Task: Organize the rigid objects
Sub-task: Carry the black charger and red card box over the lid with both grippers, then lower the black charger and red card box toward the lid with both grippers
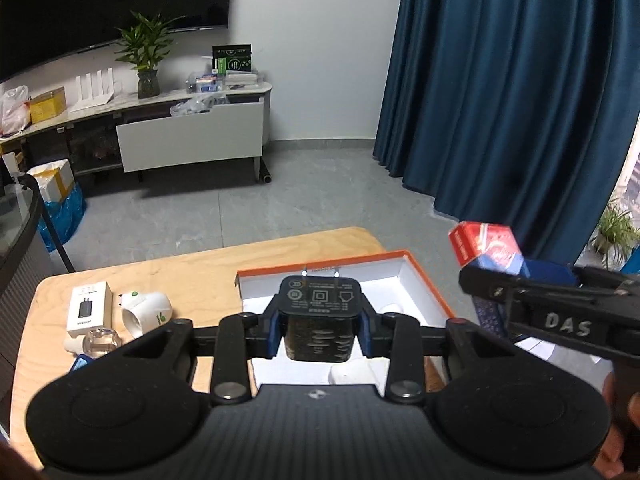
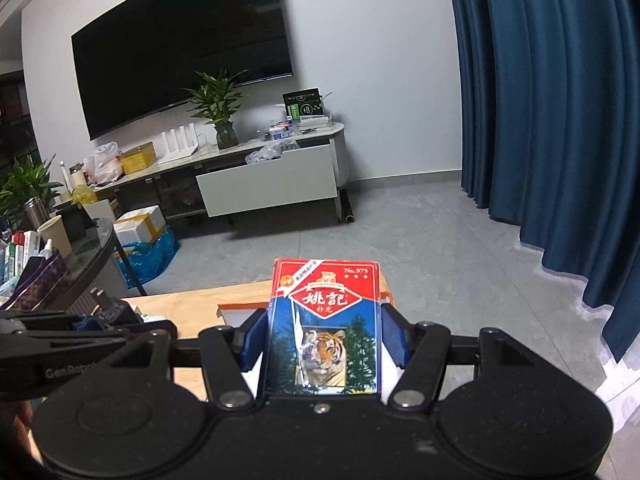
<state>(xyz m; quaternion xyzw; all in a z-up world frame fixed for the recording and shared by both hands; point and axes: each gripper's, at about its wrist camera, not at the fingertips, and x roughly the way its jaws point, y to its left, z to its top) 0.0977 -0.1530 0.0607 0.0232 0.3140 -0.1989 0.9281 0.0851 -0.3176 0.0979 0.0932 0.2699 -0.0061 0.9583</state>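
My left gripper (image 1: 319, 330) is shut on a black plug adapter (image 1: 319, 312), prongs pointing away, held above an open orange-rimmed white box (image 1: 424, 280) on the wooden table (image 1: 192, 268). My right gripper (image 2: 324, 340) is shut on a red and blue playing-card box with a tiger picture (image 2: 324, 320). In the left wrist view that card box (image 1: 486, 246) hangs to the right of the orange-rimmed box. The left gripper shows at the left edge of the right wrist view (image 2: 80, 328).
On the table's left lie a white charger box (image 1: 89, 307), a white smart plug (image 1: 146, 312) and a small clear bottle (image 1: 100, 342). Beyond the table are grey floor, a TV cabinet (image 1: 188, 136) and blue curtains (image 1: 520, 100).
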